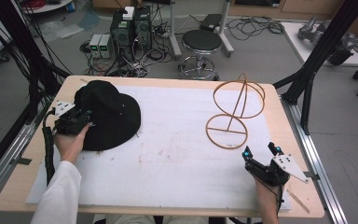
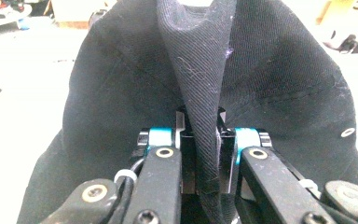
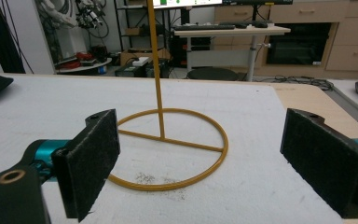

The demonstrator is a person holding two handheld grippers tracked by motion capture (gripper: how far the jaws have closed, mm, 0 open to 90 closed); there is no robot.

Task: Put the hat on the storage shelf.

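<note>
Left hand-held gripper is clamped on a brim fold of the black hat at bench 9 o'clock, prob. to lift it toward the wire stand at 2 o'clock; right hand-held gripper waits wide open w/ nothing in it, facing the stand's base.

So there's a black hat, floppy wide-brim type in twill fabric, sitting crown-up on the white sheet, way off to the left of the wire stand. Its near-left brim is bunched into a raised fold, and there's a little metal eyelet on the crown in the left gripper view. The wire stand is yellow-orange: flat ring base with a crossbar, a thin upright post, and looped hoops up top. It stands upright toward the sheet's far right.
</note>
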